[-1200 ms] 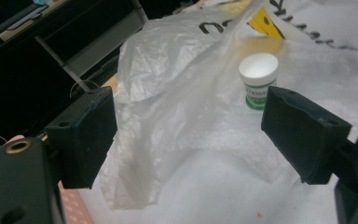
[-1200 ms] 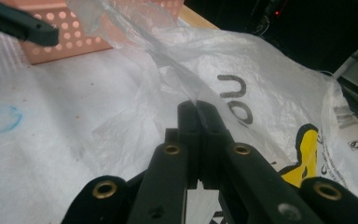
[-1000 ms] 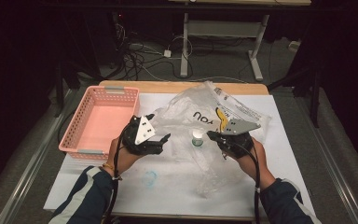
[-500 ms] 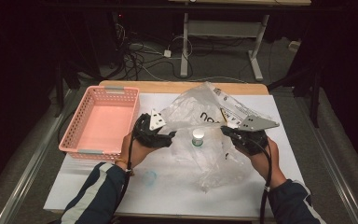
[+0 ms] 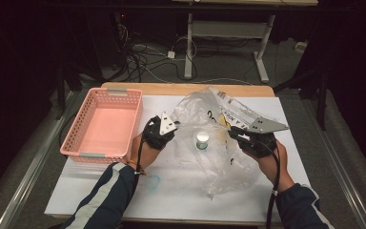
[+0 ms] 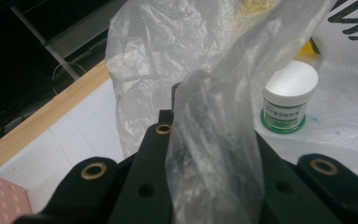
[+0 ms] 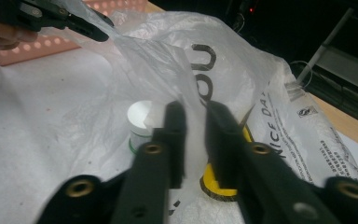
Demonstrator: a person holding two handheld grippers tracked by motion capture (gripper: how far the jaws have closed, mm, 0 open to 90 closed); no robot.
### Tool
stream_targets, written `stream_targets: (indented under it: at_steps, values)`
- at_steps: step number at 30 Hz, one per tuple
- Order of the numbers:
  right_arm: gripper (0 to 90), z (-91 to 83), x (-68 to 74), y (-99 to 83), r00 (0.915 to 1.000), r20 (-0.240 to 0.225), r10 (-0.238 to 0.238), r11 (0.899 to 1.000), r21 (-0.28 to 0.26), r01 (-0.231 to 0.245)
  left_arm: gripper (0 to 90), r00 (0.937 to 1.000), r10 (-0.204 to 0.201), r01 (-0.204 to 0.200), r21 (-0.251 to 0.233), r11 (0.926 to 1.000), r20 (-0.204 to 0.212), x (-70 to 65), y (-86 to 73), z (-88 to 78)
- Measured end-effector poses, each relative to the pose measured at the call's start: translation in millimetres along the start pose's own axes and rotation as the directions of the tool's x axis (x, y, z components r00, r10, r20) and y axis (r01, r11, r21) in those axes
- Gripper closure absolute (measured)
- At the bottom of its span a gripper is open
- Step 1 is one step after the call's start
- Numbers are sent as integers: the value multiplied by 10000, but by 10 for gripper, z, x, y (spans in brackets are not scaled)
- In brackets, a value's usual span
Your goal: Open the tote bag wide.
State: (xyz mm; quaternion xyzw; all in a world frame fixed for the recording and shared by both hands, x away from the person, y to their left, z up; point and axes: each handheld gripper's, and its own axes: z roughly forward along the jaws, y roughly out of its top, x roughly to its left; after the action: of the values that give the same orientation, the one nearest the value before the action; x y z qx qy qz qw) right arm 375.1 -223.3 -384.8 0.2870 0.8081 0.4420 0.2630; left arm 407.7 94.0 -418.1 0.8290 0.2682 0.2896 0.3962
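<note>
A thin clear plastic bag (image 5: 219, 157) with black print lies crumpled on the white sheet. A small white jar (image 5: 202, 140) with a green label stands upright at its middle. My left gripper (image 5: 175, 127) is shut on the bag's left edge, and the film (image 6: 214, 154) drapes over its jaws (image 6: 191, 100). The jar (image 6: 289, 100) stands just beyond them. My right gripper (image 5: 232, 134) is shut on the bag's right edge, with film pinched between its jaws (image 7: 196, 109). Behind them are the jar (image 7: 142, 119) and the left gripper (image 7: 81, 23).
An empty pink plastic basket (image 5: 78, 138) sits at the table's left, close to my left hand. A white sheet (image 5: 171, 200) covers the wooden table (image 5: 171, 88); a faint blue ring (image 5: 152, 182) is drawn on it. Cables and desk legs lie on the floor beyond.
Both grippers have moved a little away from me, keeping hold of the bag's edges. The bag is spread wider around the jar, which has stayed put.
</note>
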Motion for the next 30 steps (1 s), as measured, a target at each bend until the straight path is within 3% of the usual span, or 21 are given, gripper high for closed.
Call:
stream_targets:
  at_steps: [4,8,12,15,18,21,24,28,30]
  values:
    - [595,-127,79,-2,10000,45,68,9996,-261,-67,872,9989,382,-380,73,9993,-276,-20,-26,-44]
    - [481,-268,210,-60,9998,163,-111,9993,-364,116,871,9994,312,-310,116,9995,-179,-18,-74,-52]
    - [433,-427,292,-186,9997,-256,-24,9986,-530,11,871,9993,301,-297,156,9994,-226,-9,-97,-73]
    - [420,-518,312,-304,9976,-664,-211,9995,-232,196,870,9986,459,-451,310,9985,-251,-20,-123,-87]
    - [377,-562,327,-431,9924,-1224,-112,9998,171,133,870,9982,539,-531,351,9980,-247,-27,-130,-104]
    - [319,-571,446,-532,9844,-1722,-360,9980,457,445,871,9981,578,-571,329,9978,-203,-38,-125,-112]
    - [299,-498,602,-647,9707,-2328,-589,9942,742,781,871,9974,698,-689,446,9966,-194,-52,-129,-107]
    - [269,-339,781,-769,9448,-3069,-1151,9726,1585,1700,871,9971,733,-723,446,9964,-203,-48,-139,-110]
    - [292,-268,807,-796,9376,-3264,-1201,9660,1796,1862,871,9975,688,-680,432,9968,-173,-40,-144,-106]
